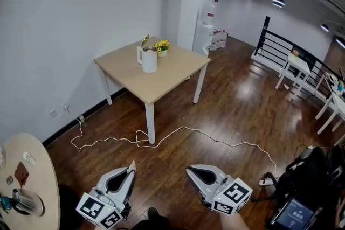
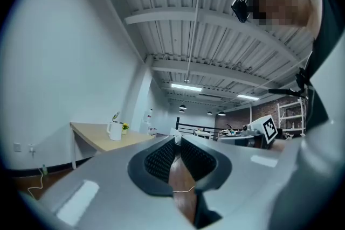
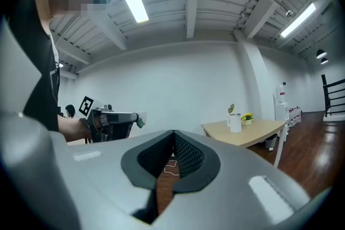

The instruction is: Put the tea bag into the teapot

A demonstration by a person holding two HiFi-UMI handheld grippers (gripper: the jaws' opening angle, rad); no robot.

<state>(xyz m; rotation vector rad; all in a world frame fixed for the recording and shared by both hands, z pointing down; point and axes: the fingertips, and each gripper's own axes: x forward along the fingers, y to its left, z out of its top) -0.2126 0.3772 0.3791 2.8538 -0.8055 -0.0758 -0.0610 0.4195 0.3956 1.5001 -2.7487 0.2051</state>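
Both with jaws together, empty: left gripper and right gripper over glossy dark plank floor; white cylindrical teapot on square pale-wood table.

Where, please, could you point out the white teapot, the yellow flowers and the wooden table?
white teapot (image 1: 149,60): head view, on the middle of its body.
yellow flowers (image 1: 162,46): head view, on the blooms.
wooden table (image 1: 170,77): head view, on the bare top beside the pot.
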